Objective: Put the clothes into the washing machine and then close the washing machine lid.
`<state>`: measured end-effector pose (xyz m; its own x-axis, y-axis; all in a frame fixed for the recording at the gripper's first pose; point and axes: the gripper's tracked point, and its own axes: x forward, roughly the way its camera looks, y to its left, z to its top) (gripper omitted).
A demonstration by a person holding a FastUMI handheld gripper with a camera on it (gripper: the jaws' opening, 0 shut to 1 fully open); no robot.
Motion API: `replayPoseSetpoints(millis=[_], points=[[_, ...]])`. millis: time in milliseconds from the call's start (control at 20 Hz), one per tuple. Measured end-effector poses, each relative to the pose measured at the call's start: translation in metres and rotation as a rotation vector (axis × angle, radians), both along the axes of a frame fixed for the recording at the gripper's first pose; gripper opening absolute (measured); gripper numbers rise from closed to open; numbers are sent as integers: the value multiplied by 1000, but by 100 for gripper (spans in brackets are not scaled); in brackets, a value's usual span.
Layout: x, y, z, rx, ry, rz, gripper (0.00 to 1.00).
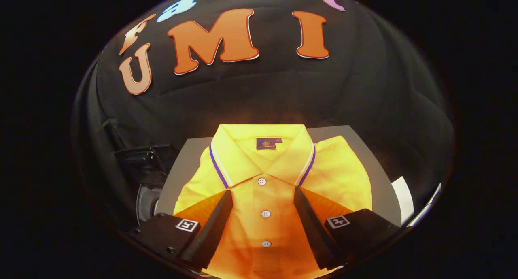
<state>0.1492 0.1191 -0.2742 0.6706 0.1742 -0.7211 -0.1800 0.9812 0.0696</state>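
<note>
A folded yellow polo shirt (pixel 267 177) lies flat on a grey table top (pixel 366 149), collar away from me, with a striped collar edge and white buttons down the placket. My gripper (pixel 263 192) hovers open just over the shirt's chest, its two fingers spread to either side of the button placket, below the collar tips. Nothing is held between the fingers. A dark machine (pixel 147 177) with a round opening stands beyond the table's left edge, partly hidden by the left finger mount.
The black cloth booth wall rises right behind the table. A white sheet-like object (pixel 402 198) lies at the table's right edge. The shirt covers most of the table top.
</note>
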Motion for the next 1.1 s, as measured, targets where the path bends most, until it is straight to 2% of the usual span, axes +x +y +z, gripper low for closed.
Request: replayPoseSetpoints(millis=[200, 450, 550, 600, 700, 750, 800, 850, 950, 1100], points=[[0, -3, -3, -13, -3, 42, 98], [-3, -2, -3, -40, 28, 107, 86], [-2, 0, -2, -36, 61, 128, 68], [-1, -2, -2, -27, 76, 130, 68], [0, 0, -4, 31, 85, 111, 45], [-1, -1, -1, 66, 78, 98, 22], [-2, 0, 2, 96, 70, 94, 13], [-3, -1, 1, 128, 63, 89, 8], [-5, 1, 10, 218, 37, 55, 8], [0, 5, 39, 256, -120, 58, 8]])
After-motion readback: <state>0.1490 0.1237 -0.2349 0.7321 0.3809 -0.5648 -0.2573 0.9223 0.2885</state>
